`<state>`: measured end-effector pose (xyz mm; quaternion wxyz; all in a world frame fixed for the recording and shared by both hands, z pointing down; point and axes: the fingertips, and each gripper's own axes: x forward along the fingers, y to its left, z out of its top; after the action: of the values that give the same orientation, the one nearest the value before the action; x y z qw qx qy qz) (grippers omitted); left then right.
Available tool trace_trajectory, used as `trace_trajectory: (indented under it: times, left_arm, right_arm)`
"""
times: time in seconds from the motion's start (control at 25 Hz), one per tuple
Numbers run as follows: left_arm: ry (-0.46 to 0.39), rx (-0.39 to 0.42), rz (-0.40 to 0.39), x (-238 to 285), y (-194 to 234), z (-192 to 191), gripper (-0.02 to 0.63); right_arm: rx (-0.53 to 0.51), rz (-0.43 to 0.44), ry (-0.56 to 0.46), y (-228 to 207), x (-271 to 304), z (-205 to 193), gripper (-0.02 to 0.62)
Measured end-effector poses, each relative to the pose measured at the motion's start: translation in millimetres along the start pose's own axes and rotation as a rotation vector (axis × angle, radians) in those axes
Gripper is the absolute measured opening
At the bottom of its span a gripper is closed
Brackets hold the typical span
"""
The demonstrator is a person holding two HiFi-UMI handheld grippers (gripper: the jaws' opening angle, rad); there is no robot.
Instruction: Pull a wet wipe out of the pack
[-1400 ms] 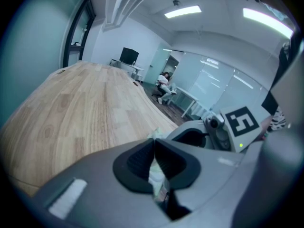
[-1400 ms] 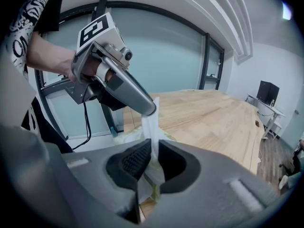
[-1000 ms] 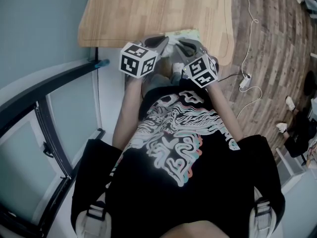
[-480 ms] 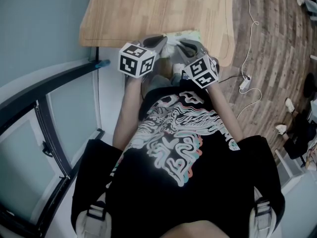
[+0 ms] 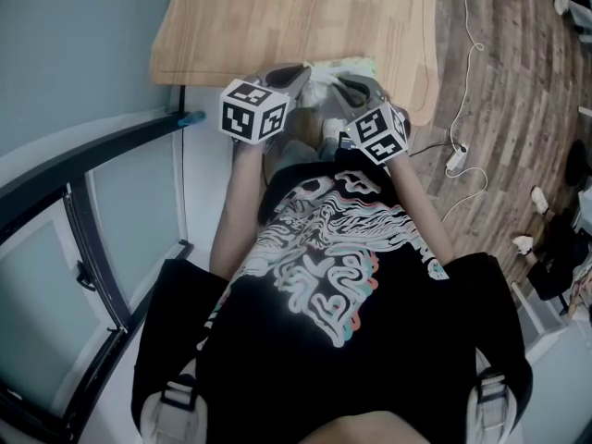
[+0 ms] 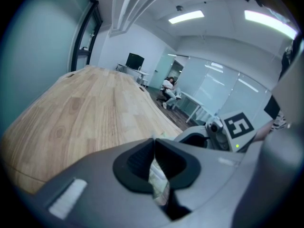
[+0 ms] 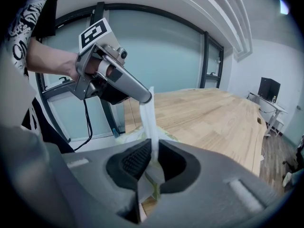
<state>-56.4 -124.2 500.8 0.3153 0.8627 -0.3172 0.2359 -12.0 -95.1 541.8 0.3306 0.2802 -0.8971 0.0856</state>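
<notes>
Right gripper view: wet wipe (image 7: pixel 151 122) ran 12-to-6 o'clock, top pinched in left tool (image 7: pixel 146 98), foot clamped in right tool (image 7: pixel 153 153) by pack (image 7: pixel 128 137).

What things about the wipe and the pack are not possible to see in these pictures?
- Pack: head view, the left gripper and right gripper cover most of it; its opening shows in no view.
- Wet wipe: right gripper view, its lower end vanishes between that gripper's shut jaws; whether pack film is pinched too is hidden.
- Left gripper view: its own shut jaws leave only a blurred sliver of wipe.
</notes>
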Motion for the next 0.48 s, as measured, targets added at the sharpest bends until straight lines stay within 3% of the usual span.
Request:
trace_trajectory:
  times: [0.48]
  left_arm:
    - [-0.006, -0.005, 0.018, -1.1, 1.3, -0.8, -0.005]
  right_arm:
    - [-0.005, -0.001, 0.010, -1.3, -2.0, -6.2, 0.045]
